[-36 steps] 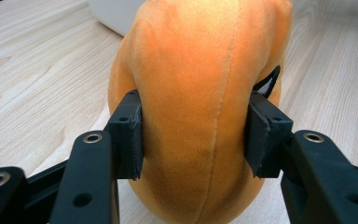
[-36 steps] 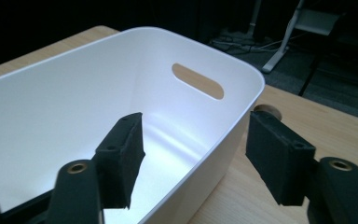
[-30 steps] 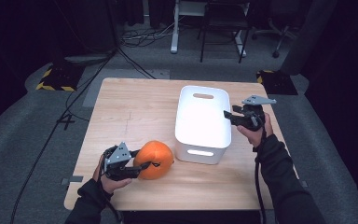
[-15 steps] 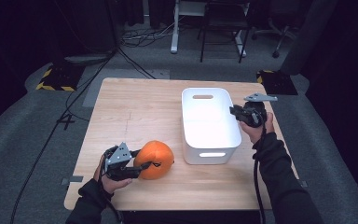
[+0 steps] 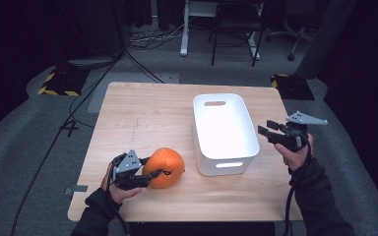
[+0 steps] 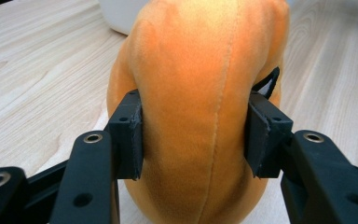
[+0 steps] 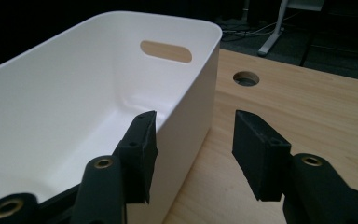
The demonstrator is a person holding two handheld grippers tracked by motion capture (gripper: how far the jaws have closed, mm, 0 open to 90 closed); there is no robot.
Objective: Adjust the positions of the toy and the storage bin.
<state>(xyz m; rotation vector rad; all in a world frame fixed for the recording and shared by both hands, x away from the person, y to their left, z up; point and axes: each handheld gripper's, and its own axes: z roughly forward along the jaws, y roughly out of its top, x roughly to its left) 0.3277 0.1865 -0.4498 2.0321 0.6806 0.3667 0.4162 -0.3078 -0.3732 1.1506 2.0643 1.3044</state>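
An orange plush ball [image 5: 166,166] [image 6: 200,70] rests on the wooden table [image 5: 147,113] near its front left. My left gripper [image 5: 153,173] [image 6: 193,135] is shut on the ball, and the pads press into its sides. A white plastic bin [image 5: 224,130] [image 7: 74,107] with handle slots stands empty, right of the middle. Just off the bin's right rim, my right gripper [image 5: 263,131] [image 7: 193,140] is open and holds nothing. In the right gripper view the bin's wall lies in line with the gap between the jaws, and I cannot tell if they touch it.
The table has a round cable hole [image 7: 246,78] beyond the bin. Bare wood lies left of the bin and behind the ball. On the dark floor past the table are cables [image 5: 142,37], desk legs [image 5: 183,29], a chair [image 5: 234,29] and striped pads [image 5: 56,83].
The bin slid a little to the right and squared up. My right gripper drew back to the right, off the bin's rim. The left gripper and the ball stayed put.
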